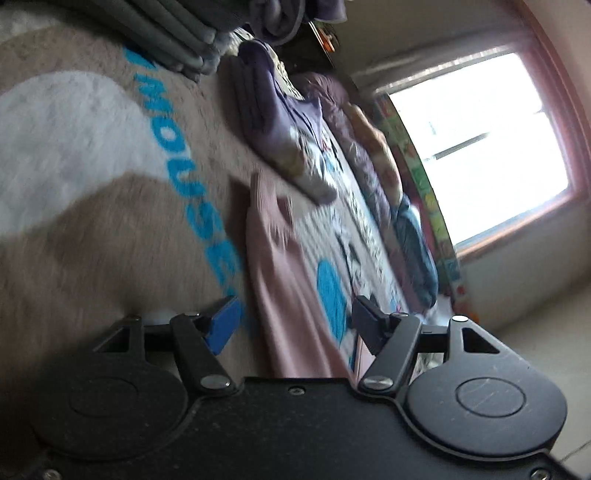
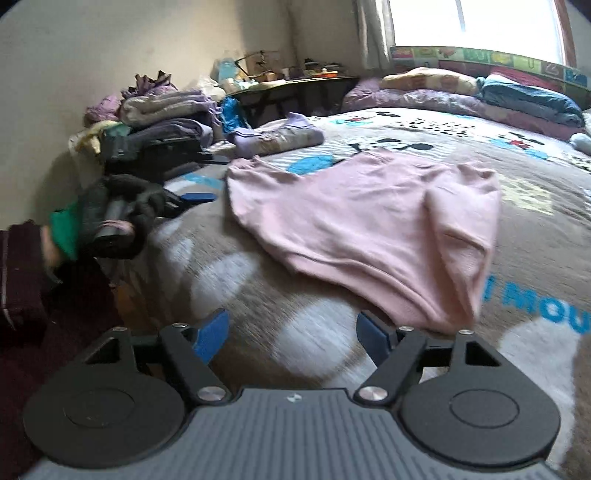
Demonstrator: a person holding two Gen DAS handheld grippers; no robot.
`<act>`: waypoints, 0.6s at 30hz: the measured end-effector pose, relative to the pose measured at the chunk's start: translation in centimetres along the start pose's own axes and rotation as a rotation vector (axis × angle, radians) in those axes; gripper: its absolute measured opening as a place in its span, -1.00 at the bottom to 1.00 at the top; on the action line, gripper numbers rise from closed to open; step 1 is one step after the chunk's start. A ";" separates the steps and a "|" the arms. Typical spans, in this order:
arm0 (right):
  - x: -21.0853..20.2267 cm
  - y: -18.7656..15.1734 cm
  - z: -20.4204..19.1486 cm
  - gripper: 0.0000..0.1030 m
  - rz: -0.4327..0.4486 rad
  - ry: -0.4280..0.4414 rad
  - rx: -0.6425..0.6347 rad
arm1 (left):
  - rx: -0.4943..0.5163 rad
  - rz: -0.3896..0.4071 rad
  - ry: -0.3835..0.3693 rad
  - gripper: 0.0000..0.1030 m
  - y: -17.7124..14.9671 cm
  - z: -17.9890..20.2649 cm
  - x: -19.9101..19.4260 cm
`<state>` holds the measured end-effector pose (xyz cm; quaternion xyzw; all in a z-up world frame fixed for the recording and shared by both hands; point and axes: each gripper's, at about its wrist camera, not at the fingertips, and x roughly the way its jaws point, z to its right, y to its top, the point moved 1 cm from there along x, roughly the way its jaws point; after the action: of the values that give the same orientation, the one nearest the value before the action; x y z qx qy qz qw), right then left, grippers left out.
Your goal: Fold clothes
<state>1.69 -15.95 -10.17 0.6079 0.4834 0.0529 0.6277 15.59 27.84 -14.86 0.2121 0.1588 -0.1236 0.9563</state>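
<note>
right gripper (image 2: 291,332) nearest, blue pads (image 2: 210,334) apart over the near edge of the blanket (image 2: 258,295), nothing between them. just beyond, pink garment (image 2: 369,221) spread flat on the blanket mid-bed, one side folded over itself, hem toward the near edge. off the left edge, left gripper (image 2: 188,199) in a dark-gloved hand (image 2: 144,206), fingers apart and empty, close to the garment's corner but not touching. in the left wrist view, tilted and blurred, left gripper (image 1: 293,325) open above the same garment (image 1: 284,280) beside blue lettering (image 1: 192,177). farther back, folded lilac clothes (image 2: 277,136) on the blanket, stacked clothes (image 2: 162,114) at the far left corner, pillows and rolled bedding (image 2: 480,92) along the far edge under the window (image 2: 472,26).
</note>
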 end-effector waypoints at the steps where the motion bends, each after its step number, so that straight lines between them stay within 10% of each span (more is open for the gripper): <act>1: 0.2 0.2 -0.1 0.49 -0.001 0.005 0.003 | -0.008 0.002 -0.002 0.27 0.5 -0.2 0.4; 10: 1.6 2.1 -1.1 0.49 0.003 0.047 0.044 | 0.025 -0.006 0.002 -0.04 3.3 -0.2 3.6; 18: 4.3 5.1 -0.6 0.49 0.070 0.097 0.164 | 0.173 0.004 0.048 -0.79 2.6 1.9 4.2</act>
<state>6.22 -11.41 -8.21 0.6703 0.4945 0.0643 0.5496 20.70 28.62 -13.75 0.2970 0.1700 -0.1298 0.9306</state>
